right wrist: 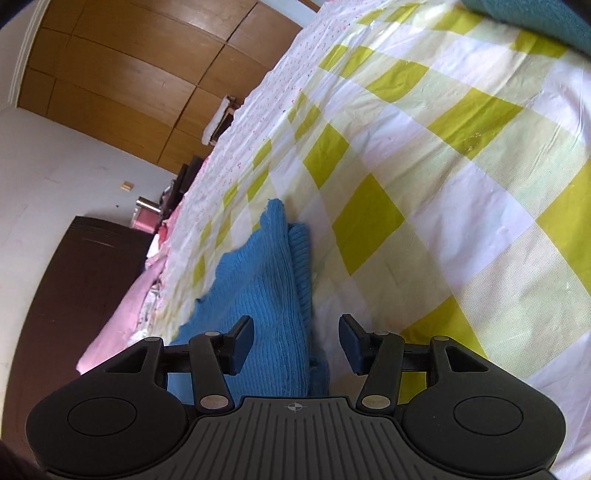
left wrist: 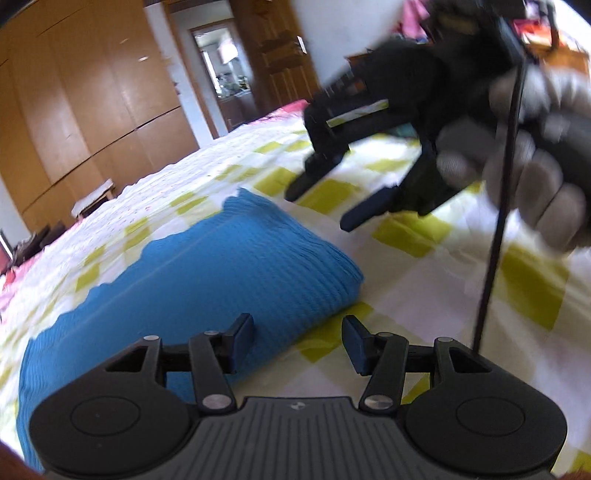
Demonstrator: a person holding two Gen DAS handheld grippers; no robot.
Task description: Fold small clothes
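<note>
A: Blue knit garment (left wrist: 207,266) folded, lying flat on the bed (left wrist: 424,266), scalloped edge toward the far side, thick fold at its right end

B: Same garment (right wrist: 266,280) from the right wrist view: layers stacked, ribbed edge doubled along its right side. Checked yellow-green and white bedspread (right wrist: 443,155) under it

A: Left gripper (left wrist: 298,343) just above the near edge of the garment. Fingers (left wrist: 242,341) spread, nothing between them; left one over the blue knit, right one over the bedspread

B: Right gripper (right wrist: 296,341) fingers (right wrist: 242,339) also spread apart, holding nothing; garment edge seen in the gap, contact impossible to judge

A: Right gripper (left wrist: 332,199) visible from the left wrist view too, blurred, raised above the bed beyond the garment's right end, held by a grey-gloved hand (left wrist: 539,173). Black cable (left wrist: 495,240) hanging down from it

B: Wooden wardrobe (right wrist: 140,74) past the far side of the bed; dark cabinet (right wrist: 74,295) at left; teal cloth (right wrist: 539,18) at top right corner, cut off

A: Open doorway (left wrist: 225,66) in the background
</note>
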